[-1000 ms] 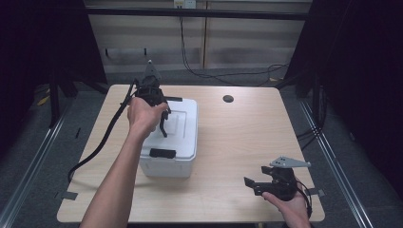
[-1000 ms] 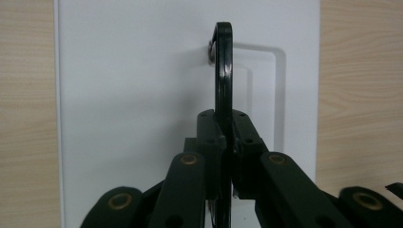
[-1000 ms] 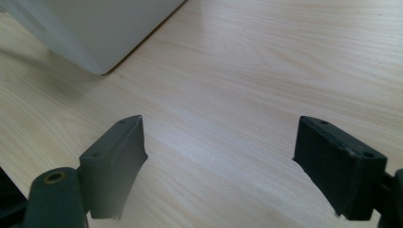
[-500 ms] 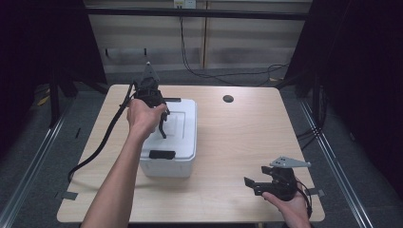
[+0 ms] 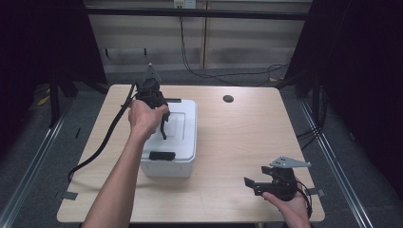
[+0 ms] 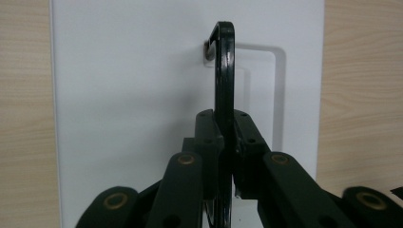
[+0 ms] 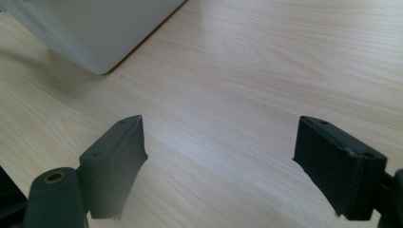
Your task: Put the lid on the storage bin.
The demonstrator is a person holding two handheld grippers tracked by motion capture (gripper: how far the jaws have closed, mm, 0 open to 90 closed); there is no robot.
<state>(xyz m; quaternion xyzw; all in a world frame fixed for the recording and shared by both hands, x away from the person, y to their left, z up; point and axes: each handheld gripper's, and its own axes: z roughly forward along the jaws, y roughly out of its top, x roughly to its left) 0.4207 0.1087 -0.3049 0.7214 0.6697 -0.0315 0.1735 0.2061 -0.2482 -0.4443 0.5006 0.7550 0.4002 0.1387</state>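
White plastic: a lidded box [image 5: 172,137] sits on the left half of a pale wooden table [image 5: 237,142], its long side running away from the person, a black latch [image 5: 161,155] on its near end and another on its far end. The person's left hand [image 5: 145,116] reaches over the box and holds the left gripper [image 5: 164,128] pointing down at the lid. In the left gripper view the two black jaws are closed tight on the box's black carry handle [image 6: 224,80], which stands up on edge from the lid, its far end hinged at the corner of a shallow rectangular recess [image 6: 266,90] moulded into the lid [image 6: 133,95]. A thick black cable [image 5: 102,142] trails from this gripper off the table's left edge.

At the near right corner of the table, well apart from the box, the right hand [image 5: 285,204] holds the right gripper [image 5: 250,186] low over the wood, a grey three-cornered plate [image 5: 290,163] on top. In the right gripper view its jaws stand wide apart with bare table between them, and a corner of the white box [image 7: 95,28] lies ahead at upper left. A small dark round hole [image 5: 228,99] marks the table's far side.
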